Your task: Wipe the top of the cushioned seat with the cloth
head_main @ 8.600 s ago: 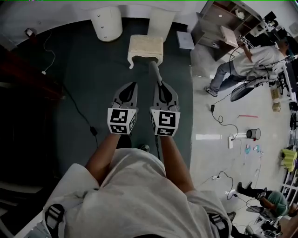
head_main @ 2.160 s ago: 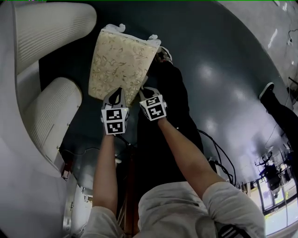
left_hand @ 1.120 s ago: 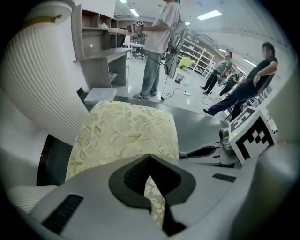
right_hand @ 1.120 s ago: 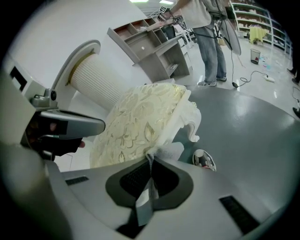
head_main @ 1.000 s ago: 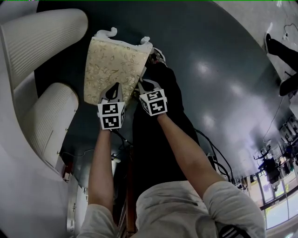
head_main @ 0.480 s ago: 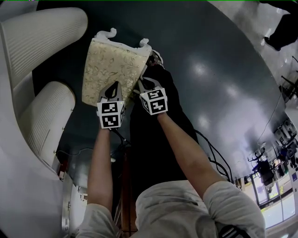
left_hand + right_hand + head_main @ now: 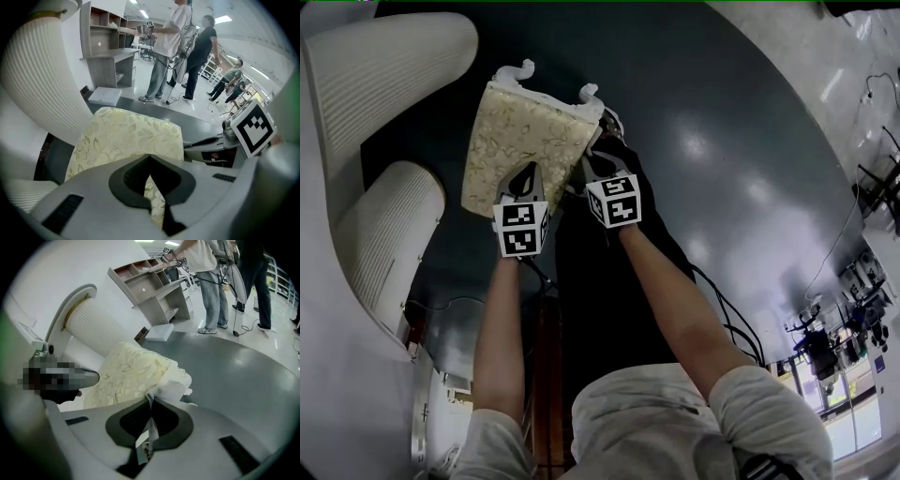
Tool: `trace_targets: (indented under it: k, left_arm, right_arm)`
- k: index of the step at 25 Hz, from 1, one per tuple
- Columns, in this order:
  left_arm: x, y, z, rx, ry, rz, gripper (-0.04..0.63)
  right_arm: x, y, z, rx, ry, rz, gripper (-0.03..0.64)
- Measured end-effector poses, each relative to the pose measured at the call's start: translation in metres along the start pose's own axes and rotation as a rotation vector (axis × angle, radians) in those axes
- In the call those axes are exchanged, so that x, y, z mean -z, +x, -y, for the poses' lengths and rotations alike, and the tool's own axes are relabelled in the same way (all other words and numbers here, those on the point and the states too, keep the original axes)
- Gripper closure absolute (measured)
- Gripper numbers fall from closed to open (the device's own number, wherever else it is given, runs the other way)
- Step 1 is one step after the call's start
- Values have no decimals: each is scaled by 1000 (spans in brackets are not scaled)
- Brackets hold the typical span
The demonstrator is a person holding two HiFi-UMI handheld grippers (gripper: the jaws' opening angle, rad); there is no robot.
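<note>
Head view: a cream floral cushioned seat (image 7: pixel 517 141) with white scrolled legs stands on the dark glossy floor (image 7: pixel 722 112), just beside a white ribbed curved sofa (image 7: pixel 389 66). The left hand-held gripper (image 7: pixel 525 176) hangs over the seat's near edge, jaws pressed together with nothing between them. The right hand-held gripper (image 7: pixel 597 161) sits at the seat's right edge, jaws clamped on a thin white cloth (image 7: pixel 168 391) whose loose end spills past the tips by the near right corner. The cloth is not yet out on the top, so wiping looks about to begin. Judgement: bring the right one inward over the cushion and lay the cloth flat. Then press lightly and sweep in overlapping passes toward the far edge, grip kept firm so the thin cloth cannot slip. Room: open floor to the right and beyond. The sofa crowds the left side, so strokes there should stop short. People (image 7: pixel 180 51) stand well apart.
</note>
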State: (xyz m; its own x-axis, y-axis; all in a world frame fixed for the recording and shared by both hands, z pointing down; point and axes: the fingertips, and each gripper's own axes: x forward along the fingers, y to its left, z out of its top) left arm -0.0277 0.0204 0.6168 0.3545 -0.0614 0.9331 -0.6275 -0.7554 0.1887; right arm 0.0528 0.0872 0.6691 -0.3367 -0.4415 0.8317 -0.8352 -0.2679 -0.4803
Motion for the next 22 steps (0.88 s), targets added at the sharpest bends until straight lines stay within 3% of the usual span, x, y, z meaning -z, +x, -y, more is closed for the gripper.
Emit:
trace_targets:
  k: [11, 15, 19, 22]
  left_arm:
    - [-10, 12, -8, -15, -67, 9, 581]
    - [-17, 14, -5, -25, -122, 31, 581]
    - [-30, 8, -8, -52, -187, 84, 581]
    - [-25, 1, -12, -61, -235, 111, 581]
  right_arm:
    - [-38, 1, 22, 39, -55, -7, 598]
    - [-47, -2, 27, 30, -166, -48, 598]
    - [-51, -4, 27, 44, -351, -117, 598]
    - [-51, -4, 23, 43, -410, -146, 598]
